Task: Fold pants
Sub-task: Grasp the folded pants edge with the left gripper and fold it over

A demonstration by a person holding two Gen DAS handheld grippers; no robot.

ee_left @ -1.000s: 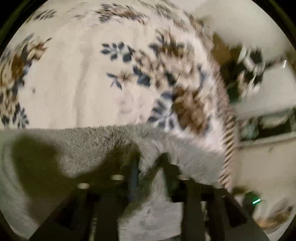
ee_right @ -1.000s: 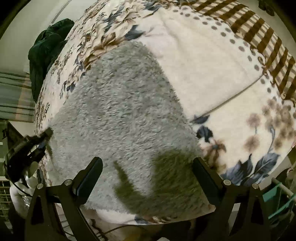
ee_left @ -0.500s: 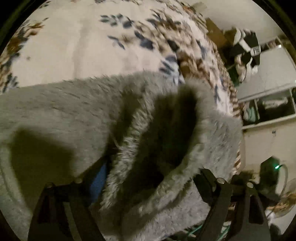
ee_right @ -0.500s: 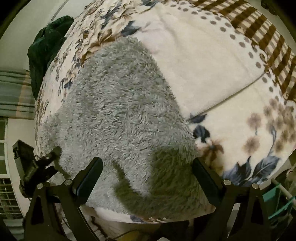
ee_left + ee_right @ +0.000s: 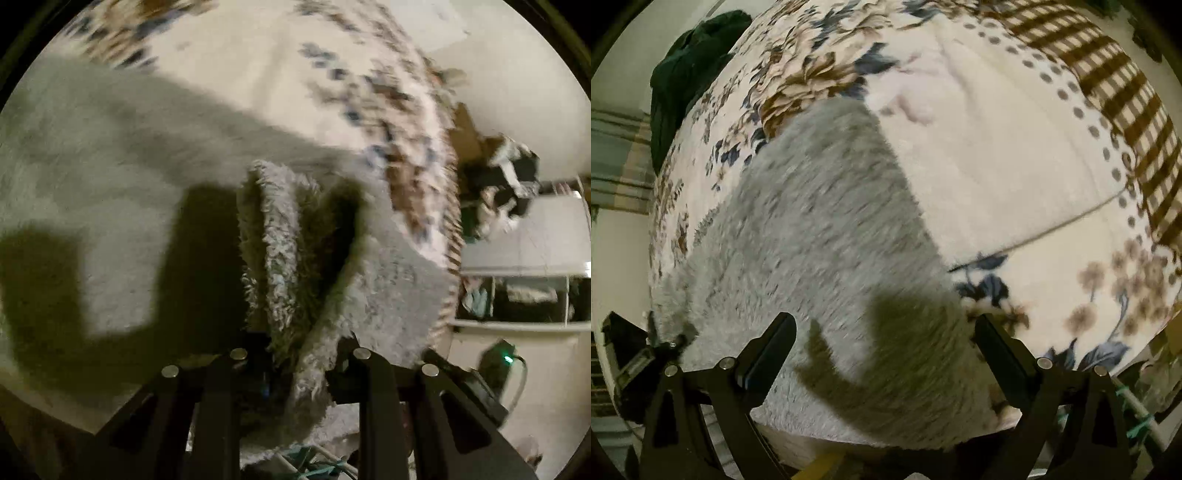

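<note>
- Nearest, in the left wrist view, the left gripper (image 5: 295, 363) is clamped on a bunched edge of the grey fleece pants (image 5: 110, 206). The pinched fabric rises between its jaws in an upright ridge, and the rest spreads flat to the left.
- In the right wrist view, the right gripper (image 5: 884, 350) hovers with its jaws spread wide and nothing between them. The pants (image 5: 820, 236) lie directly beneath and ahead of it.
- Further out, the pants rest on a floral blanket (image 5: 997, 155) covering a bed, close to its near edge.
- Farthest away, a dark green garment (image 5: 687, 70) sits at the blanket's far corner.
- Risk, as a judgement: the fleece is thick and slippery, so the bunched pinch may slide free mid-fold. With only one end held, the cloth could also drag crooked or slip off the bed edge.
</note>
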